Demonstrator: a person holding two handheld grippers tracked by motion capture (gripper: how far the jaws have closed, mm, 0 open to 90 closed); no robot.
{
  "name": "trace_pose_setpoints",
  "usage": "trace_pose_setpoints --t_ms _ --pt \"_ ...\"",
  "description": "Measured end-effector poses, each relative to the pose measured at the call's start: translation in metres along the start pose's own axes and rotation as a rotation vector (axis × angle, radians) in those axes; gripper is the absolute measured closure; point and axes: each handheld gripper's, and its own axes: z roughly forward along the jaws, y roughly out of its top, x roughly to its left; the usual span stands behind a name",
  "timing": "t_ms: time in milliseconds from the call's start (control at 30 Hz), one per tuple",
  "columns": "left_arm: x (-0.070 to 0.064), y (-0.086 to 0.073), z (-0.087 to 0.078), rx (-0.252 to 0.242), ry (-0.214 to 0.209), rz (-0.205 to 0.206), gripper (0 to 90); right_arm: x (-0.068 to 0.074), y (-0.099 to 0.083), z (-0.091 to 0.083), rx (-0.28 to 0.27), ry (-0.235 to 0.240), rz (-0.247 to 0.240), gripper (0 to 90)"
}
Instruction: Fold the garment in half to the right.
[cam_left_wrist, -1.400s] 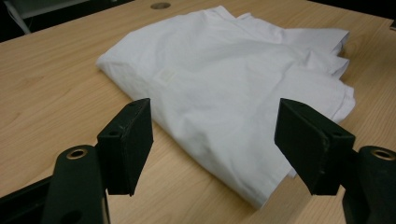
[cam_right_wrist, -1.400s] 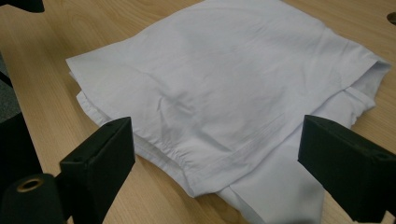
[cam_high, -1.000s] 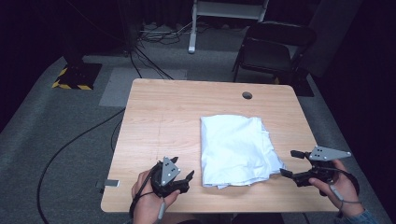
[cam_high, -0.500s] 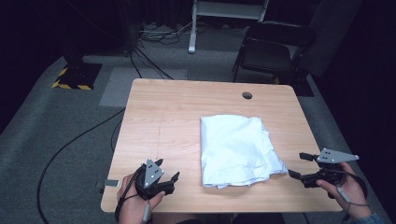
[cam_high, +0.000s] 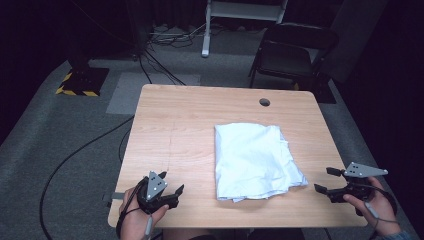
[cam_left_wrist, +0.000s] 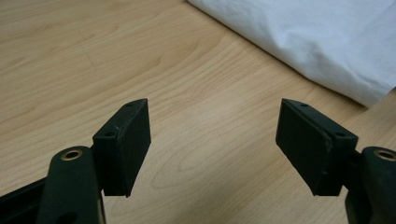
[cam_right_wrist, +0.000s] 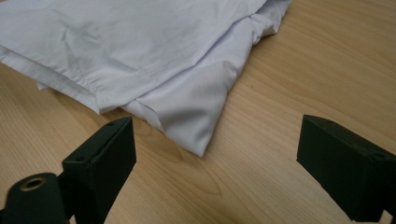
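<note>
Both grippers sit low at the near edge of the table (cam_high: 200, 115), one at each side of the folded white cloth (cam_high: 252, 160). From where I stand, the left gripper (cam_high: 172, 192) is held in the person's left hand (cam_high: 135, 217) at the near left corner, its jaws spread wide with nothing between them, just bare wood showing through the gap. It points toward the cloth but stays well apart from it; in the left gripper view (cam_left_wrist: 215, 144) the cloth's (cam_left_wrist: 317, 42) edge lies off at the upper right, beyond the jaws.

Over on the other side, the right gripper (cam_high: 327, 182) is held in the right hand (cam_high: 372, 205) at the near right corner, by the table's edge. Its jaws are spread wide too and hold nothing. It is near the cloth's near right corner without touching it. In the right gripper view (cam_right_wrist: 215, 163) that corner of the cloth (cam_right_wrist: 154, 60) comes to a point on the wood just ahead of the open jaws, with layered folds and a stitched hem showing behind it.

The cloth itself lies flat, folded into a rough rectangle, on the right half of the table. A small round hole (cam_high: 264, 102) in the tabletop sits beyond it, near the far edge. A dark chair (cam_high: 292, 52) stands on the floor past the table.
</note>
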Motion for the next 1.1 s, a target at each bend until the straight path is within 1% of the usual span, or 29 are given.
trace_pose_setpoints --t_ms 33,133,167,467,633,700,800,933,967,1067,1100 --pt "0.001 -0.002 0.000 0.002 0.001 -0.008 27.0 -0.001 -0.002 0.000 0.006 -0.002 0.001 11.5" --pt "0.005 -0.006 0.000 0.014 0.003 -0.012 26.9 -0.004 -0.008 0.002 0.016 -0.004 0.006 11.5" --pt "0.005 -0.007 0.001 0.015 0.003 -0.021 26.9 -0.005 -0.010 0.003 0.019 -0.004 0.009 11.5" --pt "0.015 -0.015 0.001 0.048 0.017 -0.054 26.9 -0.010 -0.027 0.009 0.051 0.000 0.027 11.4" --pt "0.020 -0.020 0.001 0.069 0.022 -0.064 26.7 -0.013 -0.036 0.011 0.068 -0.001 0.037 11.4" --pt "0.022 -0.022 0.001 0.090 0.031 -0.082 26.6 -0.013 -0.039 0.011 0.073 -0.001 0.039 11.4" --pt "0.027 -0.026 0.001 0.113 0.044 -0.092 26.7 -0.014 -0.044 0.013 0.080 0.001 0.046 11.3" --pt "0.030 -0.030 0.003 0.143 0.049 -0.092 25.8 -0.016 -0.051 0.014 0.093 0.003 0.057 11.4" --pt "0.031 -0.031 0.003 0.162 0.051 -0.093 25.3 -0.016 -0.053 0.015 0.097 0.002 0.058 11.3" --pt "0.033 -0.032 0.004 0.197 0.053 -0.093 23.6 -0.016 -0.057 0.015 0.075 -0.002 0.055 10.2" --pt "0.033 -0.032 0.004 0.198 0.056 -0.097 22.3 -0.017 -0.058 0.015 0.071 -0.008 0.050 9.9"
